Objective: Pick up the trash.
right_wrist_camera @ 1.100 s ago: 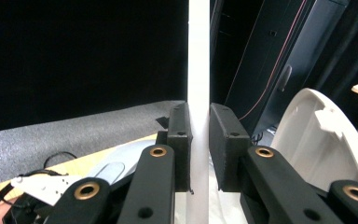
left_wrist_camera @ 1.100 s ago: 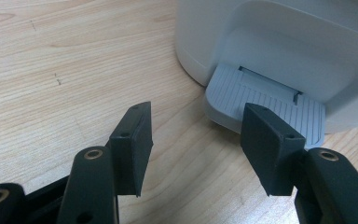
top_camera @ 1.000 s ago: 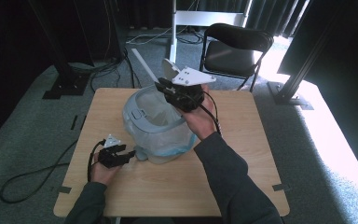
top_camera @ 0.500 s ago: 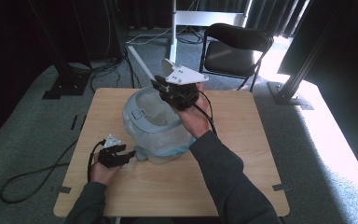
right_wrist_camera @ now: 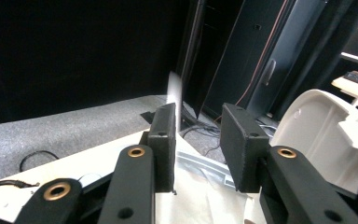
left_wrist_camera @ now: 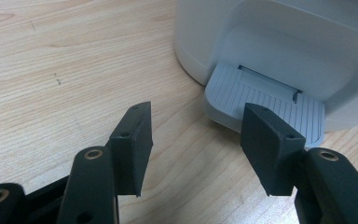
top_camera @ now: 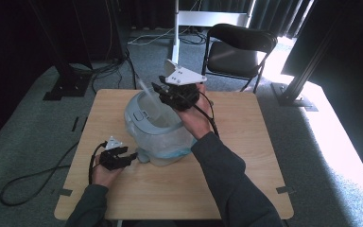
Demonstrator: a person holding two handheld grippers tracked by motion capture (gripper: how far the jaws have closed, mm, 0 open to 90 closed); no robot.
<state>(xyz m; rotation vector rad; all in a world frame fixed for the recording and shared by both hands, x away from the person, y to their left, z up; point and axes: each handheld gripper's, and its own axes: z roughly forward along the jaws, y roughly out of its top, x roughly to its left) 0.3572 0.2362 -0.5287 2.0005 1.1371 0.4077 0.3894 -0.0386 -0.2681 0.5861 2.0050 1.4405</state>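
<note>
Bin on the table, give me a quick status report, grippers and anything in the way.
Left gripper open, low by the foot pedal. Right gripper raised over the bin, pinching the clear liner. Nothing blocking.

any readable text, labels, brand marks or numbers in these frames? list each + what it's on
None readable.
The grey bin carries no legible label or brand in the high view.
Its ribbed pedal, seen from the left gripper, has ridges only, no lettering.
The right gripper and the clear bag under it carry no print.
</note>
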